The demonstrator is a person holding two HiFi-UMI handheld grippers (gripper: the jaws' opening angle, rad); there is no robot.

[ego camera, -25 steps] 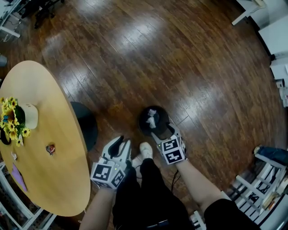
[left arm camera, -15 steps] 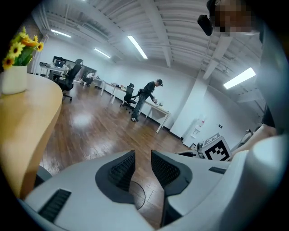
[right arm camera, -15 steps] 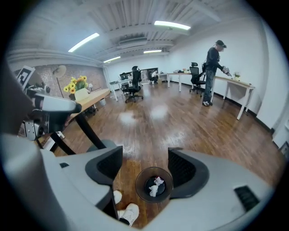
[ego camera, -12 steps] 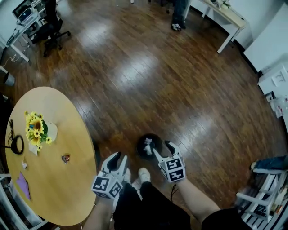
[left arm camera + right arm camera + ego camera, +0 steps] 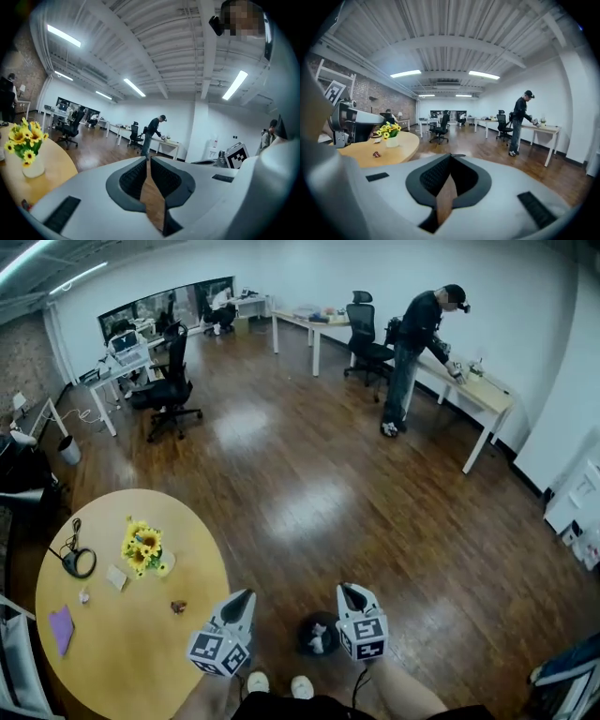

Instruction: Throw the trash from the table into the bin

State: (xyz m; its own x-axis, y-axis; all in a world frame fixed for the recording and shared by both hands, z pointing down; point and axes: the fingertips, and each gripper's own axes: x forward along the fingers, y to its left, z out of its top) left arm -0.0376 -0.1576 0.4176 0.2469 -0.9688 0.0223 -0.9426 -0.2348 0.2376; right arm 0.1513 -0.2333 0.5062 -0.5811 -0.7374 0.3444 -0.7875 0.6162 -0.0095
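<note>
**Left gripper**: you hold it level, just off the right edge of the round table. Its jaws are closing, with a thin slit left between the pads and only floor showing through it. It carries nothing.

**Right gripper**: you hold it beside the left one, tipped slightly down. Its jaws are brought fully together, with nothing caught in them.

**Bin**: small, black and round, it sits on the wooden floor between your two grippers, just ahead of your white shoes. A piece of white crumpled trash lies inside it.

**Trash on the table:** one small reddish wrapper lies near the table edge closest to your left gripper (the right gripper view also shows it, in front of the flowers).

**Other table items:**
- a white vase of sunflowers, upright near the middle;
- a white card beside the vase;
- a tiny pale scrap, too small to identify;
- a purple sheet at the far left rim;
- a looped black cable.

**Room:**
- a black office chair by a desk at the left;
- a person bent over a long white desk by the far wall, well apart from you.
</note>
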